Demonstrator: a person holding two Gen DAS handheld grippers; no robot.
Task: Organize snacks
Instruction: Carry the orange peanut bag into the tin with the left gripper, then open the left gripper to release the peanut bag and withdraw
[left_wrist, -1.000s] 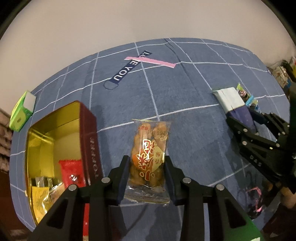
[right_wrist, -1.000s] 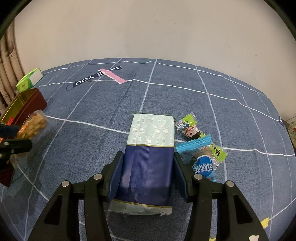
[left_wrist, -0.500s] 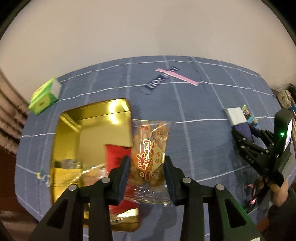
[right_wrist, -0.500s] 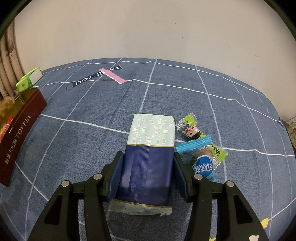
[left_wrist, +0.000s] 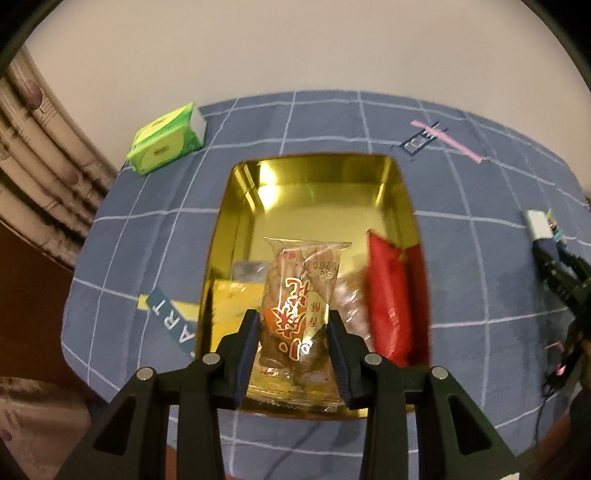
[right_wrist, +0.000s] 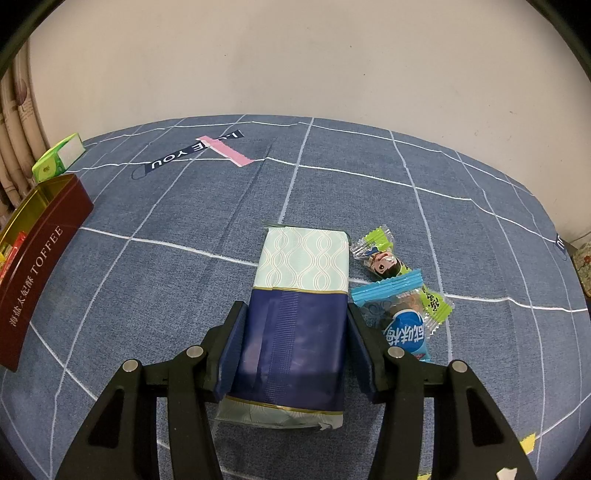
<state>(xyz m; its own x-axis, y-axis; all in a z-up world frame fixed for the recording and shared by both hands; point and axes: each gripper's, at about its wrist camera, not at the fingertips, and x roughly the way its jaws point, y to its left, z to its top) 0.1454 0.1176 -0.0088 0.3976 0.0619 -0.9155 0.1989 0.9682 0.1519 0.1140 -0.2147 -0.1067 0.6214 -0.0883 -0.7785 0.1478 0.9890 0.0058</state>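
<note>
Left gripper (left_wrist: 291, 334) now over the gold tin (left_wrist: 400, 192), no longer beside it, clamped on the clear snack packet (left_wrist: 299, 314). Right gripper (right_wrist: 293, 343) unmoved, clamped on the blue pack (right_wrist: 295, 332). Risk: packet released crooked lands propped on the red pouch (left_wrist: 391, 291).

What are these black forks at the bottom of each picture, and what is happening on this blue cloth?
They are two-finger grippers, one in each of a person's hands, with a camera on each looking along its fingers. The left view shows the left gripper shut on a clear snack packet, over an open gold tin that already holds a red packet and a yellow one. The right view shows the right gripper around a navy and pale-green pack lying on the cloth, beside two small sweets. A green tissue pack lies behind the tin.
</note>
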